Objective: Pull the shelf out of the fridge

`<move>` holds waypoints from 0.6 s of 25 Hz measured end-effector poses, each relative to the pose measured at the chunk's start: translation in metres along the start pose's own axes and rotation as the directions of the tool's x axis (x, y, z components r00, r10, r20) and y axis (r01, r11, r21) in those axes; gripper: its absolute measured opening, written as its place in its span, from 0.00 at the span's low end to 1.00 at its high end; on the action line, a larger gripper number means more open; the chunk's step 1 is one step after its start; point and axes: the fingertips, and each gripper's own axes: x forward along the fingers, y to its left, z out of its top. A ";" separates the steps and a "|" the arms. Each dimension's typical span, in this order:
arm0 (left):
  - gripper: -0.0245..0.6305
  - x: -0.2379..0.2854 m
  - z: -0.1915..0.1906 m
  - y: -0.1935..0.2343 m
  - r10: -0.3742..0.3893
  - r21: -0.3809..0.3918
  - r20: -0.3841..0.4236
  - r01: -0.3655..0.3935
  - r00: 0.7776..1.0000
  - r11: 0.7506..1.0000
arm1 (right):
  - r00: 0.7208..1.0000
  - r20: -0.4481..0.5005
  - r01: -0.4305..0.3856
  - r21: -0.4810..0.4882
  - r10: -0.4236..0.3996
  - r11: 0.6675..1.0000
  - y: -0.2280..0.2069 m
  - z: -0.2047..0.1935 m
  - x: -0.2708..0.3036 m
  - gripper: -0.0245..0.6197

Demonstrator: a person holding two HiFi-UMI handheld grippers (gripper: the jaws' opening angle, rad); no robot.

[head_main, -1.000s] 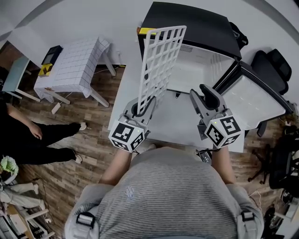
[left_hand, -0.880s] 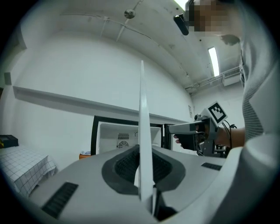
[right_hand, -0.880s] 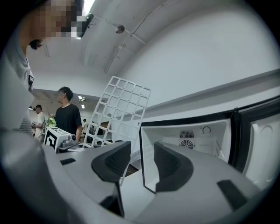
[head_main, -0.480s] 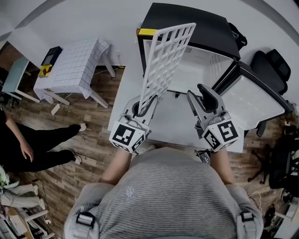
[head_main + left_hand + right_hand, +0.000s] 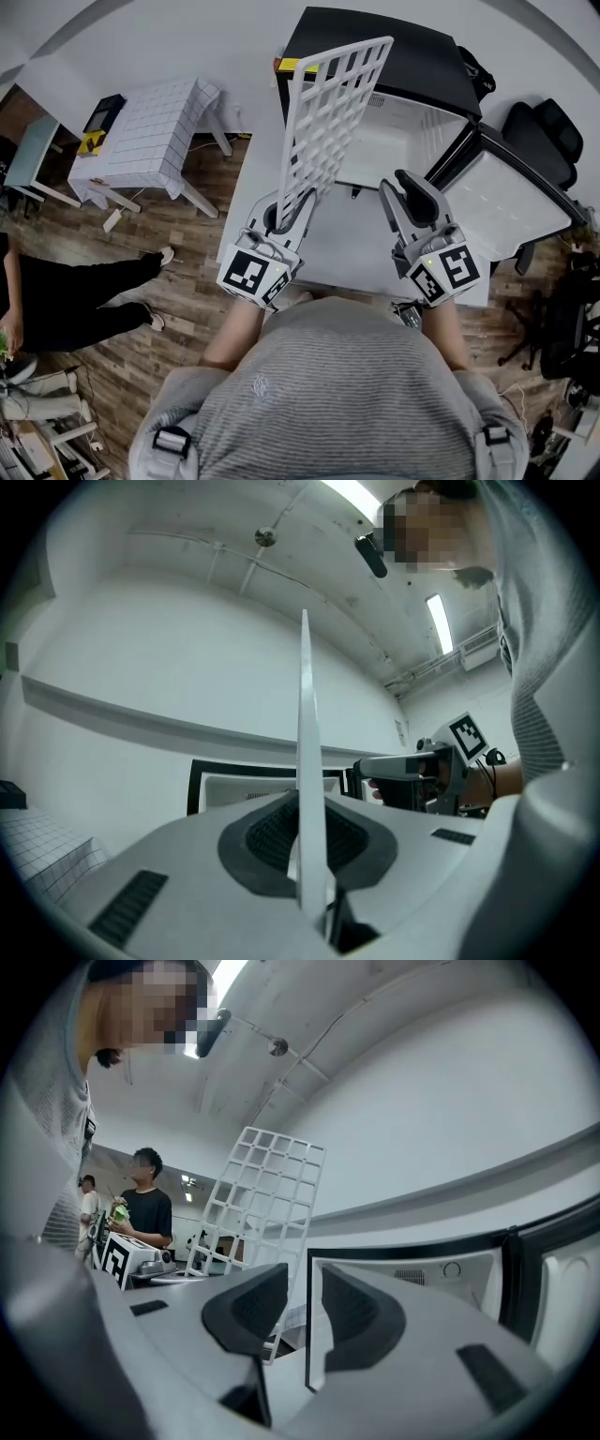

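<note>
The head view looks steeply down from above the person's torso onto the white surface, the open fridge and the upright shelf. The left gripper view sits low, tilted up toward wall and ceiling, with the shelf edge-on and very close. The right gripper view, equally low and upturned, faces the nearby fridge, with the shelf's grid at its left. All three share fridge and shelf
</note>
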 end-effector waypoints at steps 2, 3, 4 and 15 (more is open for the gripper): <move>0.09 0.001 0.002 0.000 0.001 -0.002 0.004 -0.001 1.000 1.000 | 1.000 0.003 0.001 -0.005 -0.001 1.000 0.000 0.001 0.000 0.23; 0.09 0.001 0.002 0.001 0.002 -0.001 0.006 -0.002 1.000 1.000 | 1.000 0.001 0.001 -0.009 -0.001 1.000 -0.001 0.001 0.000 0.23; 0.09 0.001 0.003 0.001 0.003 0.000 0.006 -0.003 1.000 1.000 | 1.000 -0.003 0.001 -0.012 -0.001 1.000 -0.001 0.000 0.000 0.23; 0.09 0.003 0.008 0.000 -0.005 0.006 0.022 0.005 1.000 1.000 | 0.999 -0.052 0.010 -0.035 -0.012 0.999 -0.003 -0.008 0.001 0.06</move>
